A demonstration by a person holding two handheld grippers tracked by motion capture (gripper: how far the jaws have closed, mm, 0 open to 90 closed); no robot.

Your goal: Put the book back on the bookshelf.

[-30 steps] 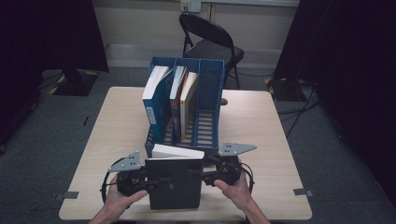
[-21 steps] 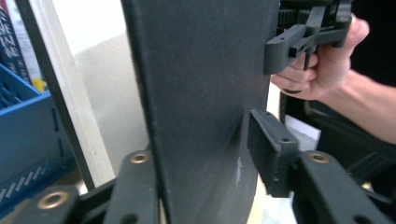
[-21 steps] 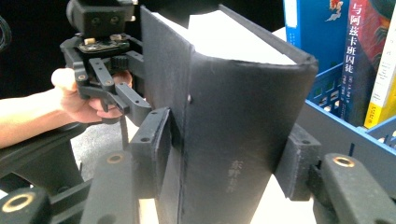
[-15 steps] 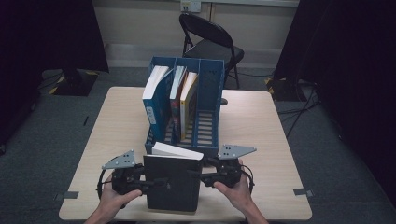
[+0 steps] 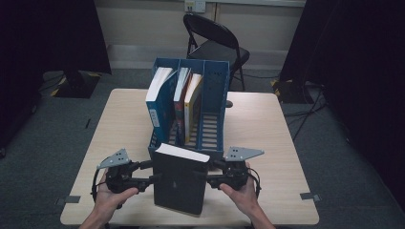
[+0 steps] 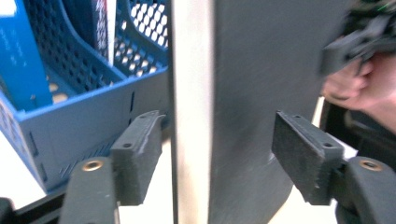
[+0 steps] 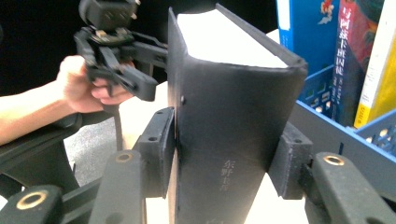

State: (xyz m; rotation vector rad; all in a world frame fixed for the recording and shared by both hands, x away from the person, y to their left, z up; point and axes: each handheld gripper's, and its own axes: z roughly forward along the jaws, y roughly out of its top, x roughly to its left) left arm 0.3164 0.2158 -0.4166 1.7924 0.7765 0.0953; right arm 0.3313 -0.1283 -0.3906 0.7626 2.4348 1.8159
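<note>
Wooden table [image 5: 267,129] with a blue file rack [image 5: 216,90] in the middle, three books standing in it. Right in front of the rack a black book [image 5: 179,183] stands upright. The right gripper [image 7: 224,161] has its jaws clamped on the spine. The left gripper [image 6: 212,161] has its jaws spread, straddling the page edge without squeezing.

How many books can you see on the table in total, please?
4. Three stand in the blue file rack: a blue book in the left slot, a red-spined book and a yellow book in the middle. A black book stands upright in front, between both tongs. None looks hidden.
</note>
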